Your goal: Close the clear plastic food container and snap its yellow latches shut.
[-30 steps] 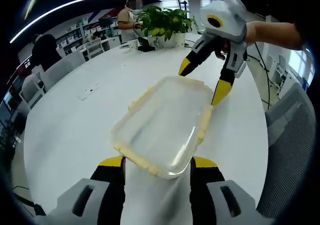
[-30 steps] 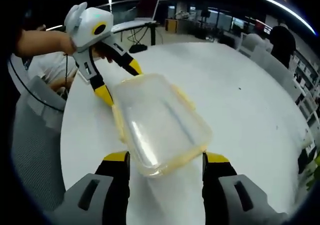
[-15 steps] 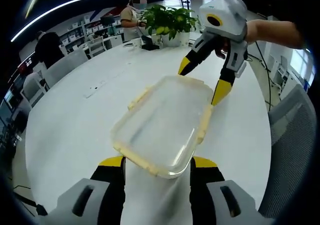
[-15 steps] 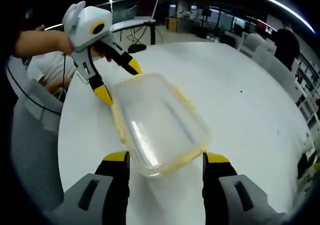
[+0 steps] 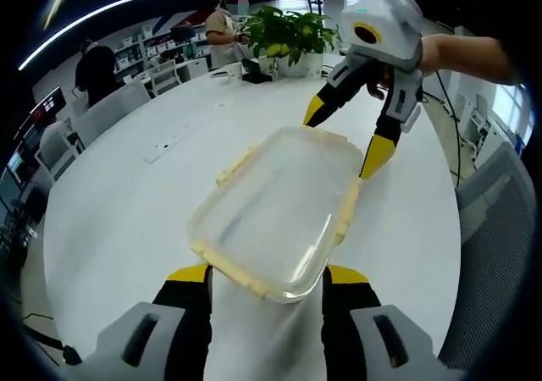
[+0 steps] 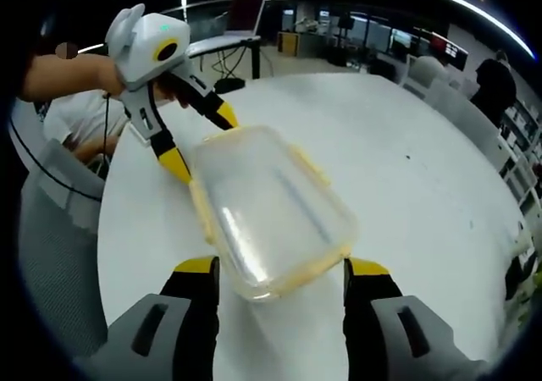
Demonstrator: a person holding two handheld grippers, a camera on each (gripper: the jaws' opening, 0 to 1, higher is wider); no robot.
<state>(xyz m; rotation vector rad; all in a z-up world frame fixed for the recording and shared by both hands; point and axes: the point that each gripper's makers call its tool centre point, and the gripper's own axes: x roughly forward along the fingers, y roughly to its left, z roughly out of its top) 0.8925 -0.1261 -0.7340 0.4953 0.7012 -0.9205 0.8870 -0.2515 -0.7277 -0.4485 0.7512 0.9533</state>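
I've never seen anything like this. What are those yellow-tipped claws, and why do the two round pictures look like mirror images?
No robot here: a person holds a hand tool with two jaws in each hand, and a camera rides on each tool. The left gripper view looks along the left gripper and sees the right gripper opposite; the right gripper view looks back the other way. Between them, on a white round table, lies a clear plastic food container with yellow latches. Both grippers stand open, one at each end of the container, gripping nothing. A potted plant stands farther back.
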